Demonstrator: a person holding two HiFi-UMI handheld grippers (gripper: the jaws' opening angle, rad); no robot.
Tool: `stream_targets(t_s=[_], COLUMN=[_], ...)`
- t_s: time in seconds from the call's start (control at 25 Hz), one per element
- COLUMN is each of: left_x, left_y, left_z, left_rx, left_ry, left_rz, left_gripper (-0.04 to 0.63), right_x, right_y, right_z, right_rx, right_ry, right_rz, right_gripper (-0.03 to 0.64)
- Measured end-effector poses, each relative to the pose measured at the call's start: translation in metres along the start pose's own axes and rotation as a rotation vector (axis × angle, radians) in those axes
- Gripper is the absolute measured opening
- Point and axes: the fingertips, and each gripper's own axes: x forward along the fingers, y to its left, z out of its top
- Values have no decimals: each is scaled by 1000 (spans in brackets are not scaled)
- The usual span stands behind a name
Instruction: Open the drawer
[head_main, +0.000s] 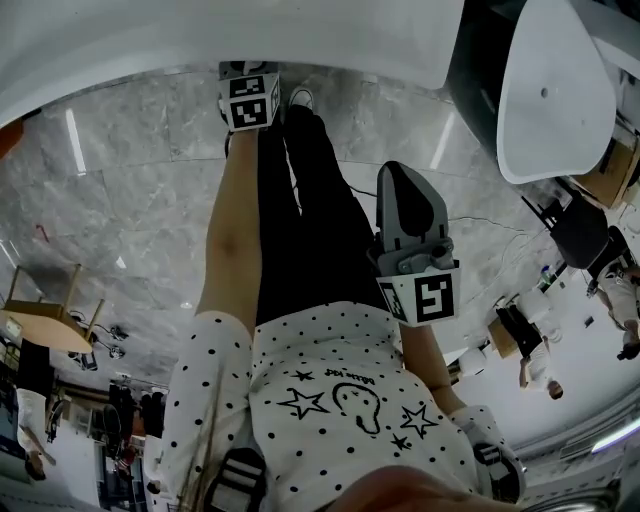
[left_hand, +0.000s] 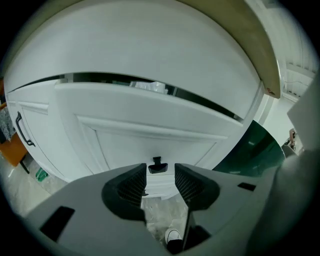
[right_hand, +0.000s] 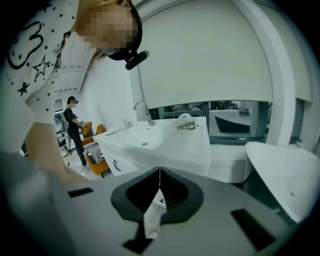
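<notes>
A white drawer front fills the left gripper view, with a small black handle at its lower middle. A dark gap runs along the drawer's top edge under the white countertop, and something pale shows inside it. My left gripper is open, its two ribbed pads standing apart just short of the handle, with nothing between them. In the head view only its marker cube shows, under the counter's edge. My right gripper is shut and empty, held by my right hip.
My legs in black trousers stand on the grey marble floor close to the cabinet. A white curved tabletop is at the right. The right gripper view shows a white basin unit with a tap, and a person beyond.
</notes>
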Motion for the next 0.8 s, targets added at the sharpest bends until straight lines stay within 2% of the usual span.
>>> stream_targets(t_s=[0.32, 0.52, 0.8], left_x=[21, 34, 33], left_y=[18, 15, 15], left_z=[-2, -15, -15], left_rx=[17, 12, -5], left_ry=[-47, -25, -55], left_rz=[27, 10, -3], left_gripper=[169, 169, 143], right_x=[20, 24, 29], right_y=[2, 0, 1], right_z=[-25, -35, -40], right_rx=[34, 50, 55], right_ry=[22, 46, 56], right_rz=[-12, -9, -8], right_gripper=[15, 15, 15])
